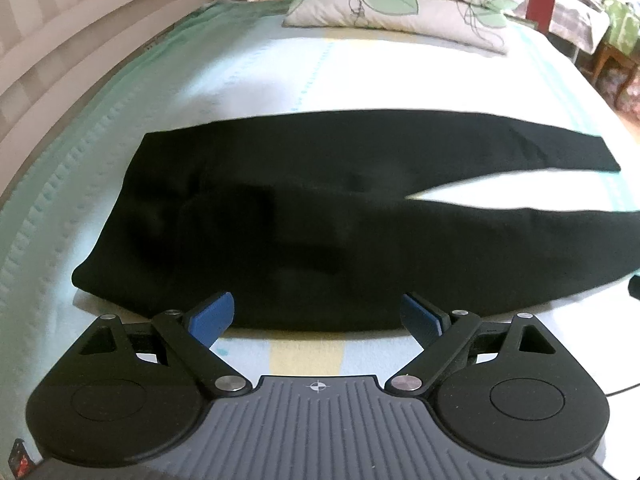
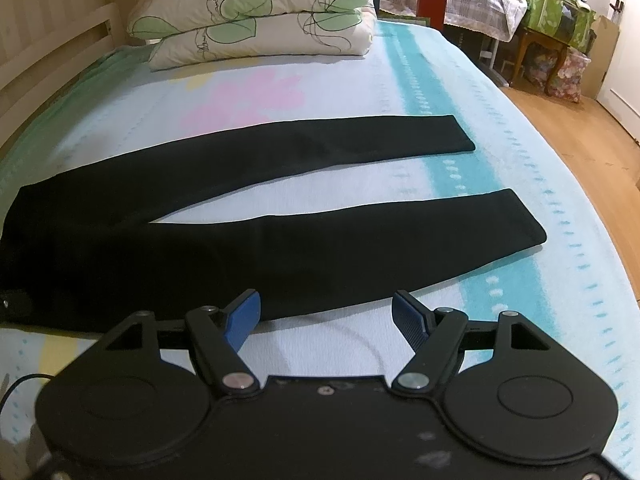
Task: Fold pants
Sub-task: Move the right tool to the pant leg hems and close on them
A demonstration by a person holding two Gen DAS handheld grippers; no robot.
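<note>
Black pants (image 1: pixel 304 216) lie flat across the bed, waist to the left and both legs spread apart toward the right. In the right wrist view the pants (image 2: pixel 240 248) show both legs, the far leg (image 2: pixel 360 140) and the near leg (image 2: pixel 400 232), with a gap of blanket between them. My left gripper (image 1: pixel 318 312) is open and empty, hovering at the near edge of the waist and hip part. My right gripper (image 2: pixel 326 312) is open and empty at the near edge of the near leg.
The bed is covered by a light blue and white blanket (image 2: pixel 500 152). Two leaf-print pillows (image 2: pixel 256 20) are stacked at the far end. A wooden bed rail (image 1: pixel 60 52) runs along the left. The bed's right edge drops to a wooden floor (image 2: pixel 580 128) with cluttered furniture (image 2: pixel 556 16).
</note>
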